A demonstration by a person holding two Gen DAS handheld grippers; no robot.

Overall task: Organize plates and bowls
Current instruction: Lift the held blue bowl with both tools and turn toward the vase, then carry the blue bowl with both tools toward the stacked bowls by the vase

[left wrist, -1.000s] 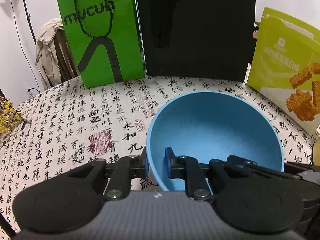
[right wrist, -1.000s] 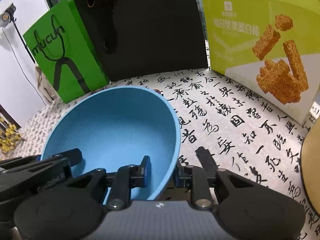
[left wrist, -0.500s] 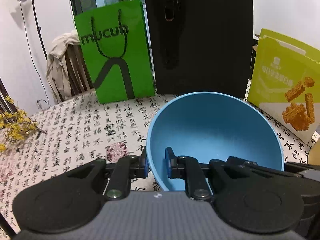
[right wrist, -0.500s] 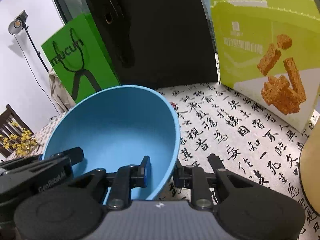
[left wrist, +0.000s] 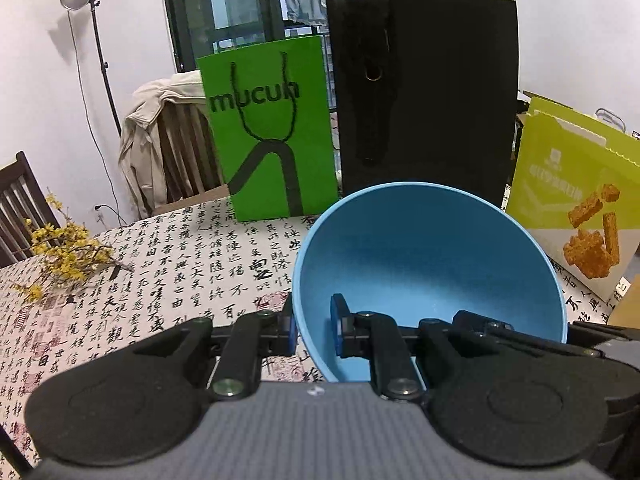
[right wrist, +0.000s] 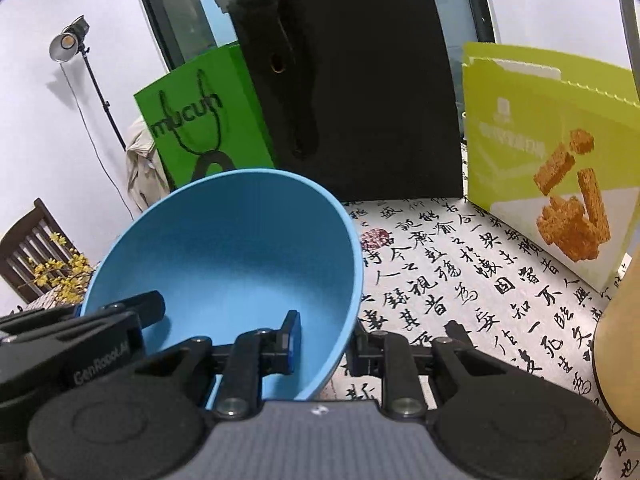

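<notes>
Both the left gripper (left wrist: 314, 330) and right gripper (right wrist: 322, 344) have their fingers pinched on opposite rim walls of the bowl (left wrist: 428, 256), sharing its weight above the desk (left wrist: 160, 280).

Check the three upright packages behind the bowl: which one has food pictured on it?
The yellow-green box, rightmost: it shows brown snack bars. The green bag carries only lettering and the black bag is plain.
</notes>
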